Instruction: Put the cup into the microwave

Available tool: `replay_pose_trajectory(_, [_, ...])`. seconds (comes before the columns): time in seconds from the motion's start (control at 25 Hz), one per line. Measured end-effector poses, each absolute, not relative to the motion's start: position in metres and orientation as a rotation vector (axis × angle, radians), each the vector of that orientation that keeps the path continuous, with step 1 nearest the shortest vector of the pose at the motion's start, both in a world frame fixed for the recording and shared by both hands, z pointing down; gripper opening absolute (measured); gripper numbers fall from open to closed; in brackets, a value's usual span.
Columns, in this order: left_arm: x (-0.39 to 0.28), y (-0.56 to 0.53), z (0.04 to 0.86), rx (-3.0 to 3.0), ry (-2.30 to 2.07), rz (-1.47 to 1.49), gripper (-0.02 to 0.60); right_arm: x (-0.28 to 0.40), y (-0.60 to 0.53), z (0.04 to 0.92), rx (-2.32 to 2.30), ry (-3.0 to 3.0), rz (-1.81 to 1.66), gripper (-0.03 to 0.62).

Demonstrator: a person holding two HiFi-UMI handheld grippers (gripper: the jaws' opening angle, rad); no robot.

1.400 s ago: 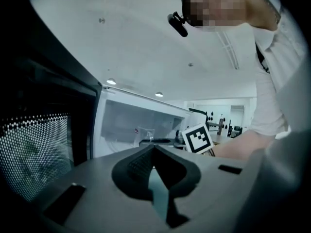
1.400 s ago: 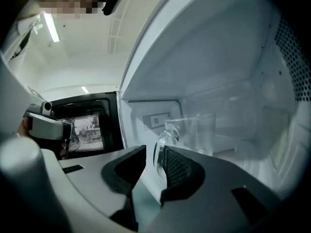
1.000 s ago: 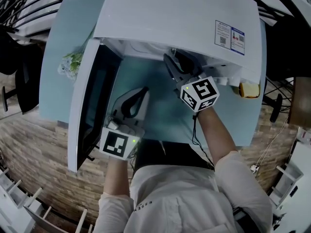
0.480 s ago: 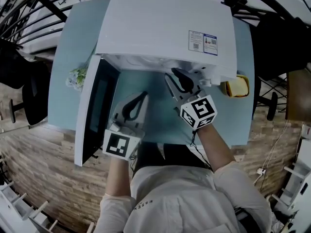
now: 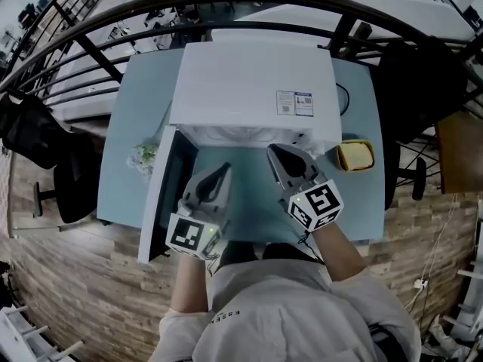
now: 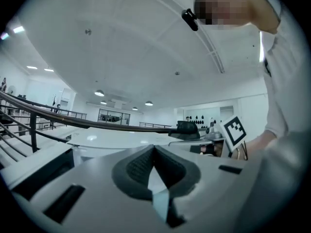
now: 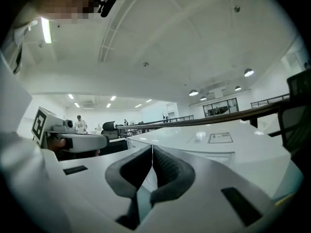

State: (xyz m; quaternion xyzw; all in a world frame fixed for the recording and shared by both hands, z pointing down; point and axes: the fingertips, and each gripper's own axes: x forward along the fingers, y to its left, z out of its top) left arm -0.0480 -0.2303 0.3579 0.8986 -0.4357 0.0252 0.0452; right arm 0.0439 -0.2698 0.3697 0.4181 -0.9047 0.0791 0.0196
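No cup shows in any view. The white microwave (image 5: 249,89) stands on the pale blue table (image 5: 124,111), its door (image 5: 167,194) swung open to the left; its cavity is hidden beneath its top. My left gripper (image 5: 223,168) is held in front of the opening, beside the door, shut with nothing in it; its pads (image 6: 146,161) meet. My right gripper (image 5: 274,151) is held just below the microwave's front edge, also shut and empty, pads (image 7: 163,166) pressed together. The microwave's top (image 7: 218,140) lies ahead of the right gripper.
A yellow object (image 5: 353,155) sits on the table right of the microwave. A small plant (image 5: 141,157) stands left of the open door. A dark chair (image 5: 45,149) is at the table's left, a railing (image 5: 151,6) curves behind.
The view has pulled up and back from the microwave. Both grippers drew away from the opening toward the person; the right gripper's jaws came out from under the microwave's front edge.
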Motion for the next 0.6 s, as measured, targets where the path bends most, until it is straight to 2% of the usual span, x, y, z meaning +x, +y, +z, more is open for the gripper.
replay_pose_trajectory(0.6, [-0.051,-0.233,0.294,2.875,-1.358,0.073,0.002,0.063,-0.241,0.29,1.444,-2.875,0.088,0.017])
